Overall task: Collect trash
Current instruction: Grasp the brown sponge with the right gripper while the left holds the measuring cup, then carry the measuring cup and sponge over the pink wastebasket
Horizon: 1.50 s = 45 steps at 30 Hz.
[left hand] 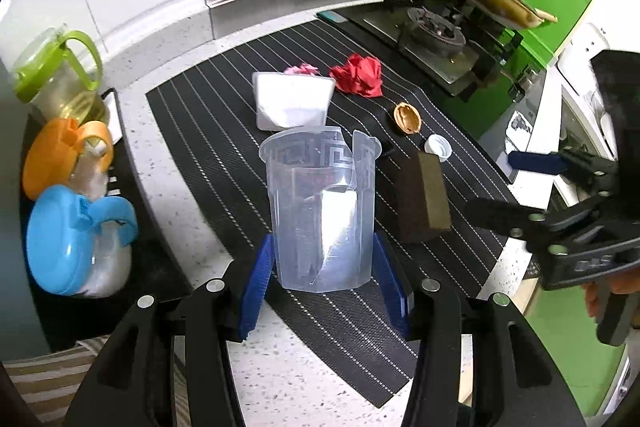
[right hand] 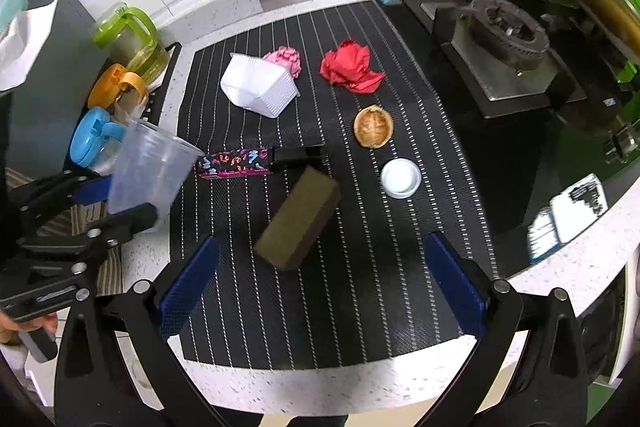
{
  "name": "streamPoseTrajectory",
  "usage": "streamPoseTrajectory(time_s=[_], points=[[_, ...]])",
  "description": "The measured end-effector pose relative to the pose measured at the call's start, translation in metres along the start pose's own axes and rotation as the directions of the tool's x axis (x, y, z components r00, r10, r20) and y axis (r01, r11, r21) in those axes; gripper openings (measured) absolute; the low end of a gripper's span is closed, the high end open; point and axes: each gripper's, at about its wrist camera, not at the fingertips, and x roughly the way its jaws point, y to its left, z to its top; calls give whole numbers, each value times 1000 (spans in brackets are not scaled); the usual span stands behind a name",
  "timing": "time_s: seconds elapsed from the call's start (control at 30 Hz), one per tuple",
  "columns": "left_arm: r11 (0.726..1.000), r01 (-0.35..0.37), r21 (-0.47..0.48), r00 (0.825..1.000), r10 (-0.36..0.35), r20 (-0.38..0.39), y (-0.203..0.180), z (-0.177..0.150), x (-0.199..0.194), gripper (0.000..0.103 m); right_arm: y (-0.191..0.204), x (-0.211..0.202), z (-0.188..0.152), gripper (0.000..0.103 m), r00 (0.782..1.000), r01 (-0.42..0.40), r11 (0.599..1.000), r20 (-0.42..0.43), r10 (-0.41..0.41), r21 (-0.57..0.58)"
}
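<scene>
Left gripper (left hand: 322,277) clamps the clear cup (left hand: 320,211) upright as a bin — right gripper (right hand: 320,285) gapes wide over the sponge (right hand: 298,217), empty.

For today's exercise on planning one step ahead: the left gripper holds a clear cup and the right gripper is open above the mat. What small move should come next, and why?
Probably lower the right gripper onto the brown sponge block and close. Its jaws stand wide open with the block just ahead, and the clear cup in the left gripper stands ready to receive trash.
</scene>
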Motion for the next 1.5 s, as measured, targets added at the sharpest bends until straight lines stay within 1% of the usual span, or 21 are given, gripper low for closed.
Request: streamPoseTrajectory(time_s=[0.13,0.2,0.23,0.27,0.3,0.37,0.4,0.43,0.47,0.5,0.57,0.63,0.83,0.97,1.03,1.17,1.23,1.33,1.37,1.47,1.5], points=[[1000,2,-3,1000,-2,2,4,1,0,49,2,17,3,100,999,-18,999,-27,19,29],[1000,6,-9,1000,-6,0,6,0,1,49,3,26,4,95,999,-26,999,-41,28,38],[1000,8,-10,1000,-8,-1,7,0,2,49,3,31,5,84,998,-27,999,-52,30,42],[1000,9,-11,1000,-9,-2,7,0,2,49,4,35,5,77,998,-26,999,-63,29,46],[1000,12,-12,1000,-12,-4,8,0,3,49,4,39,6,75,997,-29,998,-73,33,51],[1000,18,-14,1000,-19,-7,10,0,4,49,4,47,7,62,995,-43,997,-91,49,60],[1000,20,-14,1000,-20,-8,10,0,5,49,5,51,7,58,994,-45,997,-99,51,59],[1000,22,-14,1000,-23,-9,10,0,6,49,5,52,6,49,993,-47,997,-102,53,58],[1000,25,-14,1000,-25,-11,10,0,6,49,6,53,6,43,992,-64,996,-102,70,60],[1000,27,-12,1000,-27,-12,10,0,6,49,7,53,6,42,992,-69,996,-100,74,57],[999,35,-7,999,-36,-13,9,0,6,49,11,51,6,33,994,-56,998,-92,60,38],[999,41,3,999,-41,-13,7,0,6,49,13,46,5,28,996,-45,998,-82,48,34],[995,70,67,998,-70,-1,-4,4,-3,49,12,15,-6,27,1000,-17,998,-15,18,61],[982,107,154,994,-110,10,-23,9,-12,50,2,-24,-27,27,998,14,991,59,-22,136],[968,133,213,990,-139,11,-40,12,-16,49,-6,-47,-44,27,994,34,982,96,-52,186],[924,196,328,978,-209,5,-81,15,-21,50,-28,-89,-78,27,981,84,953,145,-131,292],[893,231,386,969,-247,-8,-108,13,-23,50,-39,-110,-100,27,971,116,930,159,-181,348],[842,287,457,952,-303,-40,-152,6,-24,50,-62,-145,-148,27,949,170,880,166,-267,444],[825,305,475,946,-320,-51,-165,3,-24,50,-68,-154,-162,27,943,182,863,164,-288,472],[760,362,539,923,-372,-95,-216,-13,-23,50,-89,-175,-204,27,928,212,815,149,-341,540],[747,375,550,918,-381,-109,-228,-19,-23,50,-95,-180,-218,27,924,219,798,143,-355,562]])
